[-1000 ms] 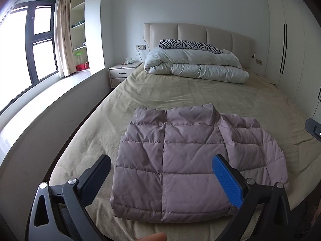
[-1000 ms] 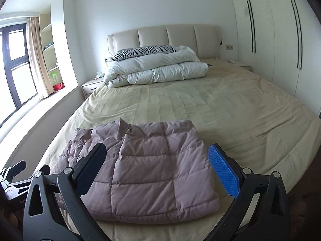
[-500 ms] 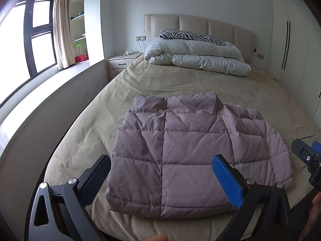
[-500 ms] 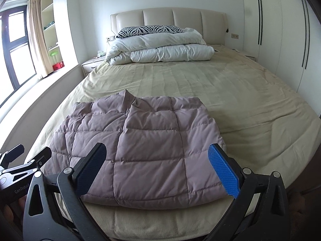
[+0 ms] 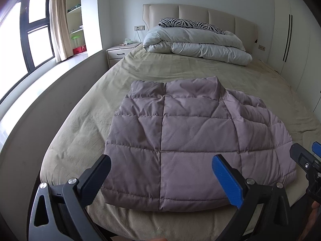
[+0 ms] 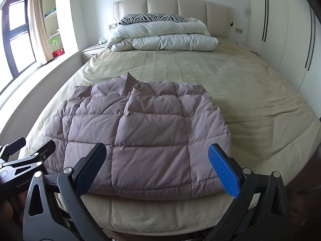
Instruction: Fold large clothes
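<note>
2 tools are in front of me, both spread wide and gripping nothing. My left tool [image 5: 160, 172] hangs just short of the foot of the bed [image 5: 84, 120], its 2 fingers framing the near hem of the jacket [image 5: 192, 132] without touching it. My right tool [image 6: 156, 160] sits the same way, gaping, over the near edge of the jacket [image 6: 152, 128], clear of the fabric.

The jacket is a mauve quilted puffer, lying folded into a rough rectangle on the beige sheet near the foot of the bed, collar pointing toward the headboard [image 5: 200, 14]. In the left view a looser, rumpled part bulges out on its right side; in the right view that same part shows on the left.

From the left camera I see the tip of the right tool at the right edge of the frame. From the right camera the left tool shows at the lower left, also apart from the jacket.

At the head of the bed lies a folded white duvet [image 6: 160, 38] with a zebra pillow [image 6: 152, 17] on top. A nightstand [image 5: 120, 52] stands beside the bed, a window [image 5: 34, 32] further left, and wardrobes [image 6: 280, 26] on the right.
</note>
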The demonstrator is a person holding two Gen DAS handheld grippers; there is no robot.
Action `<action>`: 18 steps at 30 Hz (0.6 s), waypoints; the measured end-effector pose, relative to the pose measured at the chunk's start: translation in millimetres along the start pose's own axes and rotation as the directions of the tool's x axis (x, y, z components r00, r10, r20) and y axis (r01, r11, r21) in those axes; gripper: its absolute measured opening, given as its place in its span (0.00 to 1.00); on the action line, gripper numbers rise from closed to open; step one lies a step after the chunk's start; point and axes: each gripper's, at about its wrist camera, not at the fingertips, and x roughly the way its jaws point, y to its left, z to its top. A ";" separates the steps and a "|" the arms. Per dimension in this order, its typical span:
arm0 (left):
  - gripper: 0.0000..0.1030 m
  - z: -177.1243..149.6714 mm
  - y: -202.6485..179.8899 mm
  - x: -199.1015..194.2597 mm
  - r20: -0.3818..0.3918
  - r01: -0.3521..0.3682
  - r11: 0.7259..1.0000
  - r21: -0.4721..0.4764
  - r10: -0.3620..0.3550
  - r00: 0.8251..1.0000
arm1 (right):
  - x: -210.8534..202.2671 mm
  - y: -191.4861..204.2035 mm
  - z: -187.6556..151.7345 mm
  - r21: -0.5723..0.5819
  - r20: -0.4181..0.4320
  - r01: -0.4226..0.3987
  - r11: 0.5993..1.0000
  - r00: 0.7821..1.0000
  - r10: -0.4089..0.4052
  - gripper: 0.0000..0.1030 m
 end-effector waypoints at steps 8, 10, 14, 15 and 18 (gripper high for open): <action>1.00 -5.1 -1.3 7.0 -0.027 0.009 1.000 -0.004 -0.009 1.000 | 5.5 1.9 -2.5 -0.005 -0.019 -0.008 1.000 1.000 0.008 1.00; 1.00 -6.0 -1.7 7.6 -0.030 0.011 1.000 -0.004 -0.011 0.999 | 6.5 2.0 -2.8 -0.005 -0.021 -0.009 1.000 1.000 0.009 1.00; 1.00 -7.1 -2.1 8.4 -0.033 0.014 1.000 -0.003 -0.014 0.999 | 8.1 2.7 -3.8 -0.005 -0.025 -0.008 1.000 1.000 0.008 1.00; 1.00 -7.1 -2.1 8.4 -0.033 0.014 1.000 -0.003 -0.014 0.999 | 8.4 3.0 -4.3 -0.005 -0.027 -0.009 1.000 1.000 0.009 1.00; 1.00 -7.2 -2.5 8.4 -0.033 0.013 1.000 -0.004 -0.014 0.999 | 9.2 3.1 -5.3 -0.003 -0.029 -0.010 1.000 1.000 0.010 1.00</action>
